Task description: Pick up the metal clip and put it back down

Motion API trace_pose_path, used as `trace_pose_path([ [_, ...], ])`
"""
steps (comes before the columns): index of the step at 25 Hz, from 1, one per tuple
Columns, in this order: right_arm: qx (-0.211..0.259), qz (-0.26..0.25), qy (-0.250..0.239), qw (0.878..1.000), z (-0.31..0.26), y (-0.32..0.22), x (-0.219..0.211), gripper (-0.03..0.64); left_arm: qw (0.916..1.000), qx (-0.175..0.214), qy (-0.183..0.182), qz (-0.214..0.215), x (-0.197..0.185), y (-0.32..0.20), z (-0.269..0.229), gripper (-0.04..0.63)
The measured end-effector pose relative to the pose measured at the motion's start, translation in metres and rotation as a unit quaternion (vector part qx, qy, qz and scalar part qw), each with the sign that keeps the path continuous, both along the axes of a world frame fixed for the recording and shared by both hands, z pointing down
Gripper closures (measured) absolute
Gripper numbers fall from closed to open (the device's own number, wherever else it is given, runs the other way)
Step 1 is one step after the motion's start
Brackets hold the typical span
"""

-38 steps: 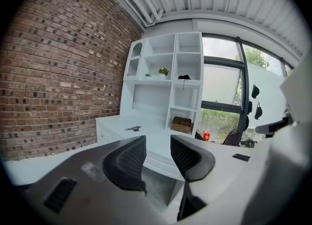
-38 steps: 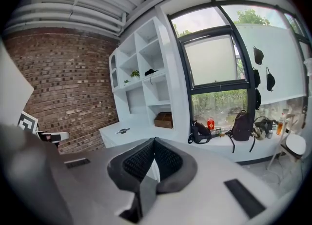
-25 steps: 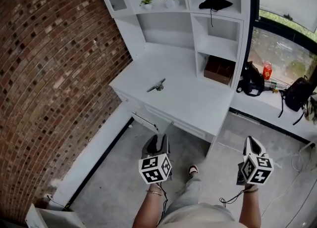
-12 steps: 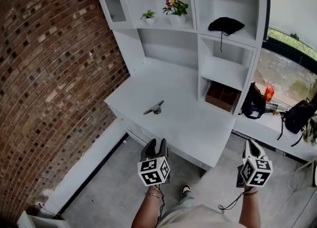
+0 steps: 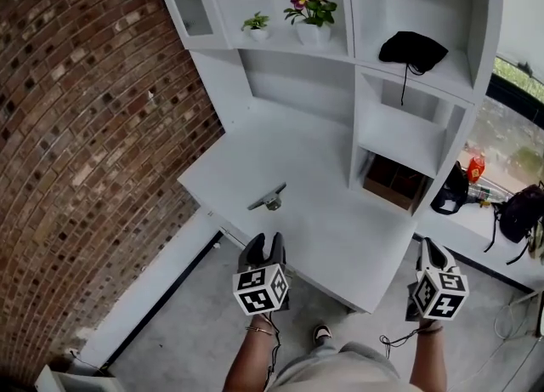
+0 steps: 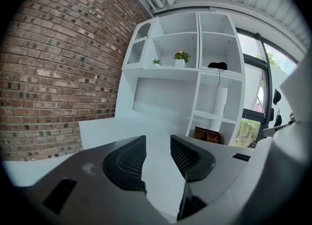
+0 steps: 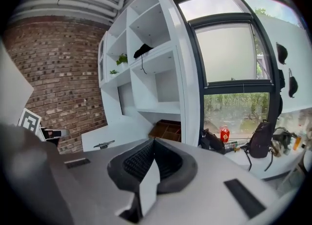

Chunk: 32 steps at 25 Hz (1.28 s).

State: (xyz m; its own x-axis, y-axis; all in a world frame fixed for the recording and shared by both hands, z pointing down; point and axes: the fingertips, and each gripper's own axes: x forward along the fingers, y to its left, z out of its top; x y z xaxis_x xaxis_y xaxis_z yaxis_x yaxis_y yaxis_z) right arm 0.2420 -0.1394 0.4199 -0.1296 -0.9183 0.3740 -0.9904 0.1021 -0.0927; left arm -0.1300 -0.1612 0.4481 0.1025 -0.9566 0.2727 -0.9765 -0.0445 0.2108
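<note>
Metal clip (image 5: 268, 198) lies on the white desk (image 5: 340, 222), apart from the left gripper (image 5: 265, 242), jaws parted and empty, and the right gripper (image 5: 428, 246), jaws pressed together.

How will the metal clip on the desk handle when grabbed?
Probably stiff: the metal clip looks thin and rigid. Likely light, being small against the desk. One end seems raised, so it may tip if nudged.
</note>
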Motion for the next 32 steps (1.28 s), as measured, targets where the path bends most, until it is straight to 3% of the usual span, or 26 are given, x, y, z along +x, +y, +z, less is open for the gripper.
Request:
trace_pose_path([
  [5,-0.023,-0.021,-0.003,1.0,0.017,-0.03,-0.006,0.615,0.9995,-0.02,0.001,-0.024,-0.009,-0.011,0.016,0.446],
  [17,-0.026,-0.105,-0.007,0.994,0.017,-0.096,-0.048,0.615,0.9969,-0.022,-0.009,-0.074,-0.026,-0.021,0.01,0.446],
  [32,-0.047,-0.117,-0.013,0.992,0.036,-0.124,-0.056,0.615,0.9963,-0.049,-0.044,-0.055,-0.023,-0.04,0.02,0.446],
])
